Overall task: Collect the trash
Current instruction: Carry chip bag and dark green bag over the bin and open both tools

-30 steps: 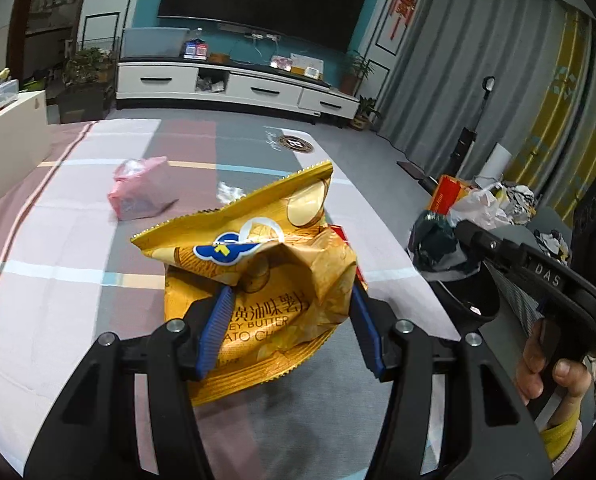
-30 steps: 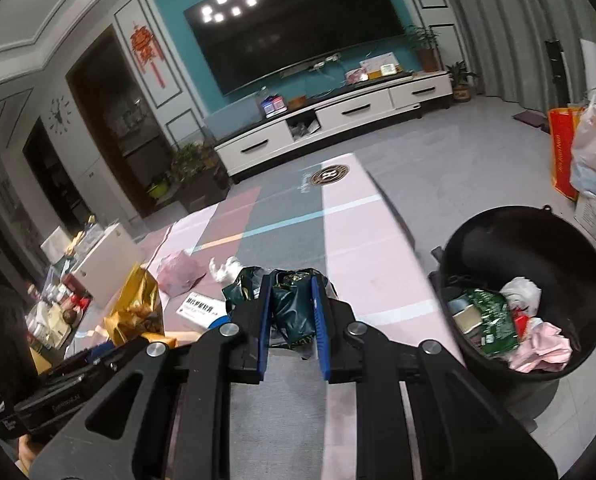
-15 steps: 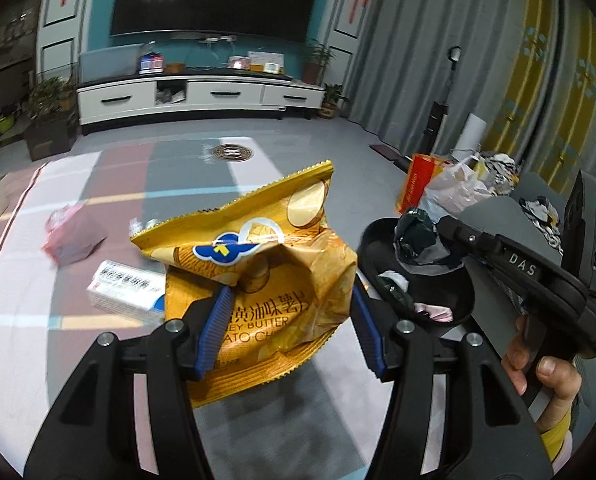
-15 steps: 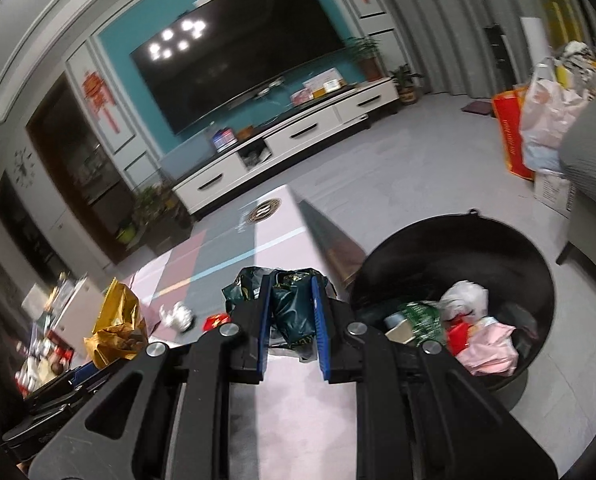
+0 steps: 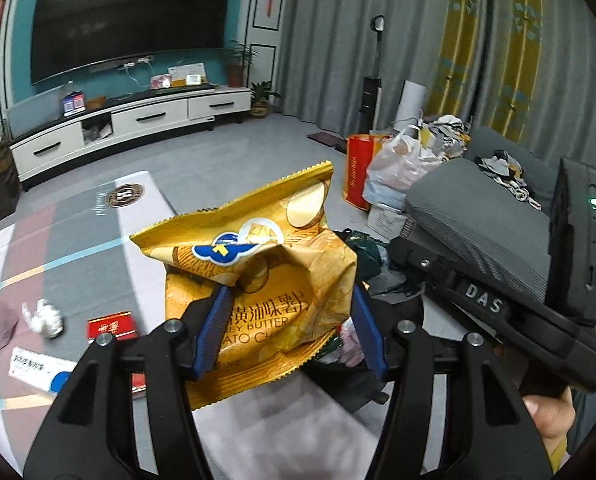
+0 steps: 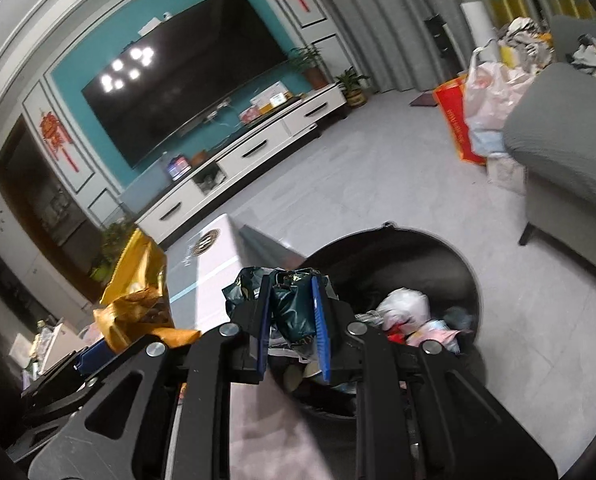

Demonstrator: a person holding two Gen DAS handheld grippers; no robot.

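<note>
Left wrist view: left gripper [image 5: 288, 326] clamps a crumpled yellow foil chip bag [image 5: 258, 276], blue pads pressing into both sides of the lower half; bag's long axis stands roughly upright, torn top edge up. Bag hangs over the edge of the striped pink-grey table cover [image 5: 78, 240]; a slice of the round black trash bin [image 5: 348, 390] shows just behind and below it, mostly hidden. Red packet [image 5: 112, 325], white box [image 5: 38, 368] and foil ball [image 5: 48, 316] lie on the table to the left, uncollected. Right wrist view: right gripper [image 6: 292, 330] pinches a scrunched dark green plastic wrapper [image 6: 288, 304], jaws narrow. Bin mouth sits directly ahead and below, part-filled. Right gripper looks nearer the bin's centre; the left is beside it, so the right likely drops first.
</note>
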